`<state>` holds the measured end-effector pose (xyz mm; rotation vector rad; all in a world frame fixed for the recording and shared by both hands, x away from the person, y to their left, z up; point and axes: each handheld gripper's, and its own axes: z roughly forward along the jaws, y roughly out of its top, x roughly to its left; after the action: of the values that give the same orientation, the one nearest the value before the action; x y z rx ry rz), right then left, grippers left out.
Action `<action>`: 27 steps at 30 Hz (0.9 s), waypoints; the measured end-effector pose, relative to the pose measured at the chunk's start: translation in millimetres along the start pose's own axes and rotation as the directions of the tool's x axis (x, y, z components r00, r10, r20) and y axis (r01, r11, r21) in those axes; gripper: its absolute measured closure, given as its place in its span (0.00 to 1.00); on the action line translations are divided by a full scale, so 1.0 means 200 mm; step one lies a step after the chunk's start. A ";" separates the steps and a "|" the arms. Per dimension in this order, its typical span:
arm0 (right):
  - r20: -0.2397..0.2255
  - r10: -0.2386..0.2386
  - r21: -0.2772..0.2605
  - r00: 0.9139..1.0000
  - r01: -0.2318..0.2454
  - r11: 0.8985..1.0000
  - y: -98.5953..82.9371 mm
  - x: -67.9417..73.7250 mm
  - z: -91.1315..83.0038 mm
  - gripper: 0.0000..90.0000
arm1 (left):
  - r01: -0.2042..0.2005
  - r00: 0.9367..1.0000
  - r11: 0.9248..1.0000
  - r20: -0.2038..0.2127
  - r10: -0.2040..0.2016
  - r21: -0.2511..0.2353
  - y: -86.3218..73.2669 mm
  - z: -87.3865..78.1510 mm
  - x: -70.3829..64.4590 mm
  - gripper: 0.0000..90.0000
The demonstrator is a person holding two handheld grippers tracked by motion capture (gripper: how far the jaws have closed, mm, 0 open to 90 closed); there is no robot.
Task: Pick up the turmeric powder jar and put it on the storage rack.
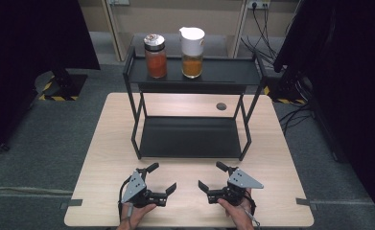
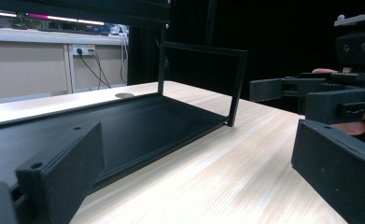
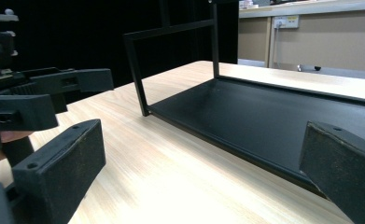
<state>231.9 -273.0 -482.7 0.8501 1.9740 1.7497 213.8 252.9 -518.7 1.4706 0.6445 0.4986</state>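
High view: both the left gripper (image 1: 159, 178) and the right gripper (image 1: 213, 176), jaws wide and empty, sit low in frame; reaching the upper jars (image 1: 155, 56) could knock the rack (image 1: 190, 86).

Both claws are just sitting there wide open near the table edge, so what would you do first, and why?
Probably lift the right claw forward and up toward the white-lidded jar on the rack's top shelf. Both it and the left claw are open and hold nothing, and the two jars, with the red-filled jar beside it, are the nearest things to pick up.
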 end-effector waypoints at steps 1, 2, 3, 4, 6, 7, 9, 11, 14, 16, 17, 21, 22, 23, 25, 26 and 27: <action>0.002 0.002 -0.001 1.000 -0.002 1.000 0.00 0.00 0.00 0.01 | 0.002 1.000 1.000 0.000 -0.002 0.000 0.00 0.00 0.00 0.02; 0.004 0.003 0.000 1.000 -0.003 1.000 0.00 0.00 0.00 0.01 | 0.003 1.000 1.000 0.000 -0.003 0.001 0.00 0.00 0.00 0.03; 0.005 0.007 0.001 1.000 -0.007 1.000 -0.01 -0.01 0.00 0.01 | 0.004 1.000 1.000 -0.001 -0.004 0.000 0.00 0.00 0.00 0.03; 0.006 0.006 0.000 1.000 -0.006 1.000 -0.01 -0.01 0.00 0.01 | 0.004 1.000 1.000 -0.001 -0.004 0.000 0.00 0.00 0.00 0.02; 0.008 0.008 -0.002 1.000 -0.008 1.000 -0.01 -0.01 0.00 0.01 | 0.006 1.000 1.000 -0.003 -0.006 -0.001 0.00 0.00 0.00 0.02; 0.009 0.009 -0.003 1.000 -0.009 1.000 -0.01 -0.01 0.00 0.01 | 0.006 1.000 1.000 -0.003 -0.006 0.000 0.00 0.00 0.00 0.03; 0.010 0.009 -0.004 1.000 -0.009 1.000 -0.01 -0.01 0.00 0.01 | 0.005 1.000 1.000 -0.001 -0.005 0.001 0.00 0.00 0.00 0.03; 0.011 0.007 -0.003 1.000 -0.007 1.000 -0.01 -0.01 0.00 0.01 | 0.002 1.000 1.000 -0.001 -0.002 0.000 0.00 0.00 0.00 0.02; 0.013 0.009 -0.001 1.000 -0.009 1.000 -0.01 -0.01 0.00 0.01 | 0.005 1.000 1.000 -0.002 -0.005 0.001 0.00 0.00 0.00 0.02; 0.015 0.010 -0.002 1.000 -0.010 1.000 -0.01 -0.01 0.00 0.01 | 0.007 1.000 1.000 -0.002 -0.007 0.001 0.00 0.00 0.00 0.02; 0.016 0.011 -0.002 1.000 -0.011 1.000 -0.01 -0.01 0.00 0.01 | 0.007 1.000 1.000 -0.002 -0.007 0.001 0.00 0.00 0.00 0.03; 0.019 0.015 -0.001 1.000 -0.015 1.000 -0.02 -0.01 0.00 0.01 | 0.008 1.000 1.000 -0.002 -0.008 0.001 0.00 0.00 0.00 0.03; 0.019 0.014 -0.001 1.000 -0.014 1.000 -0.02 -0.01 0.00 0.01 | 0.008 1.000 1.000 -0.002 -0.008 0.001 0.00 0.00 0.00 0.03; 0.019 0.015 0.001 1.000 -0.015 1.000 -0.02 -0.01 0.00 0.01 | 0.008 1.000 1.000 -0.002 -0.008 0.000 0.00 0.00 0.00 0.02; 0.018 0.012 0.001 1.000 -0.012 1.000 -0.02 -0.01 0.00 0.01 | 0.007 1.000 1.000 -0.002 -0.007 0.001 0.00 0.00 0.00 0.03; 0.017 0.011 0.001 1.000 -0.011 1.000 -0.02 -0.01 0.00 0.01 | 0.007 1.000 1.000 -0.002 -0.007 0.001 0.00 0.00 0.00 0.03; 0.017 0.011 0.001 1.000 -0.011 1.000 -0.02 -0.01 0.00 0.01 | 0.008 1.000 1.000 -0.001 -0.008 0.001 0.00 0.00 0.00 0.03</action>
<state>232.8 -274.6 -486.4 0.8745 1.9635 1.7423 214.2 252.7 -519.3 1.4681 0.6513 0.4932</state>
